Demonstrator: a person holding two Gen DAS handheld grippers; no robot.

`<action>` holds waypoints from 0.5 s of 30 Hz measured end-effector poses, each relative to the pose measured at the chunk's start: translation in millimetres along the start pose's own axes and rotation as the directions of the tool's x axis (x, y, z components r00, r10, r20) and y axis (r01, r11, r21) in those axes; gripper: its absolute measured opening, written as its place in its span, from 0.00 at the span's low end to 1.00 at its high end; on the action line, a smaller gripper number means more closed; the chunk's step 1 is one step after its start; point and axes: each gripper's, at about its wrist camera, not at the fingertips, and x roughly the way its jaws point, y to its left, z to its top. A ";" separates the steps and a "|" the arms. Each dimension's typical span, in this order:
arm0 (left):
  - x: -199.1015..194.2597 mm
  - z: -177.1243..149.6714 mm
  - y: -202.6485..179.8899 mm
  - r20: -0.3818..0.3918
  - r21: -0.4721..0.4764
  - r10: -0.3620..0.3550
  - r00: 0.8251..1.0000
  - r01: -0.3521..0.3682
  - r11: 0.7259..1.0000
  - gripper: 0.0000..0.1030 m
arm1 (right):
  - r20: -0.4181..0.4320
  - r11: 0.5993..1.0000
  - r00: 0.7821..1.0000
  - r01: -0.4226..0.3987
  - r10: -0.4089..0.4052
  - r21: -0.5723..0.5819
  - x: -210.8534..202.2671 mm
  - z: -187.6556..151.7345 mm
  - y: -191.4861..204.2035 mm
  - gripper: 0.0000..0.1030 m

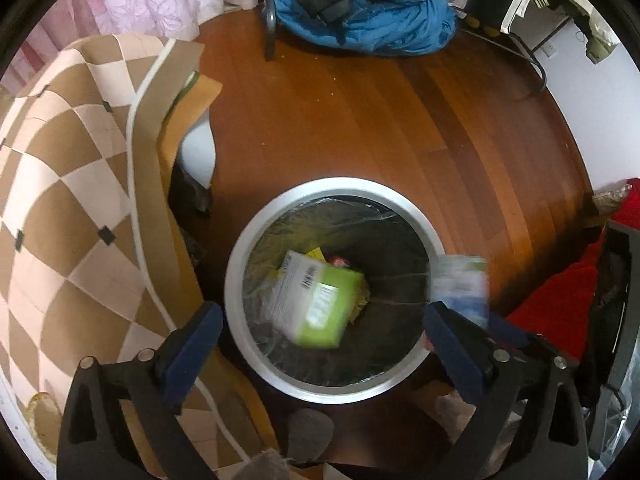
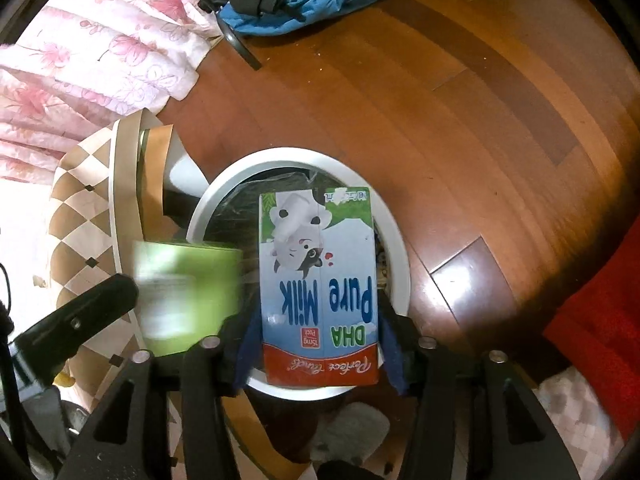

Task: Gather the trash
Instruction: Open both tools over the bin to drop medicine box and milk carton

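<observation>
We have 2 items at the bin [image 1: 240, 264]: green box [image 1: 316, 308] drops free below our wide-apart left tongs [image 1: 322, 314]; milk carton [image 2: 318, 288] sits btwn right tongs [image 2: 320, 344], pads slack, not yet dropped.

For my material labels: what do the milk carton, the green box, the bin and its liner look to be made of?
Milk carton: printed, coated paperboard by its look, with flat faces, a straight seam and a slight sheen.
Green box: probably printed cardboard, with a barcode label; blurred, so unsure.
Trash bin: smooth pale rim, either plastic or brushed metal; cannot tell which.
Bin liner: thin, glossy, wrinkled dark plastic film.
</observation>
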 end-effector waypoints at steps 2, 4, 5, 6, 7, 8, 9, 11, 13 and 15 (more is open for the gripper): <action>-3.7 0.7 0.7 0.013 0.005 0.017 1.000 -0.017 1.000 1.00 | 0.010 1.000 1.000 0.017 -0.017 0.005 -2.4 1.7 1.5 0.95; -10.0 -0.2 2.5 0.028 0.008 0.029 0.999 -0.029 1.000 1.00 | 0.014 0.998 0.998 0.064 -0.064 -0.001 -6.2 -0.3 3.7 0.96; -12.5 -0.1 3.6 0.036 0.010 0.036 0.999 -0.036 0.999 1.00 | 0.018 0.997 0.996 0.083 -0.083 -0.005 -7.6 -0.4 4.7 0.96; -17.8 -1.0 3.7 0.048 0.014 0.042 0.998 -0.042 0.999 1.00 | 0.022 0.994 0.994 0.109 -0.109 -0.012 -11.2 -2.1 6.1 0.96; -20.7 -0.6 3.8 0.053 0.015 0.046 0.998 -0.047 0.999 1.00 | 0.025 0.992 0.991 0.129 -0.129 -0.015 -14.5 -2.9 6.6 0.97; -24.0 -1.4 3.8 0.061 0.016 0.049 0.997 -0.050 0.999 1.00 | 0.033 0.988 0.988 0.153 -0.152 -0.015 -19.8 -4.9 7.5 0.98; -28.2 -2.5 4.0 0.069 0.016 0.054 0.996 -0.055 0.998 1.00 | 0.041 0.985 0.985 0.169 -0.168 -0.017 -25.4 -7.0 8.7 0.99; -38.0 -6.4 4.2 0.086 0.022 0.061 0.994 -0.063 0.998 1.00 | 0.058 0.980 0.979 0.198 -0.197 -0.020 -37.2 -10.7 11.3 0.99; -48.8 -10.1 3.0 0.103 0.028 0.068 0.992 -0.071 0.997 1.00 | 0.074 0.972 0.971 0.231 -0.228 -0.033 -49.9 -15.2 15.7 0.99; -57.2 -13.0 1.7 0.115 0.033 0.074 0.991 -0.078 0.996 1.00 | 0.088 0.965 0.963 0.258 -0.254 -0.040 -63.5 -20.3 20.1 0.99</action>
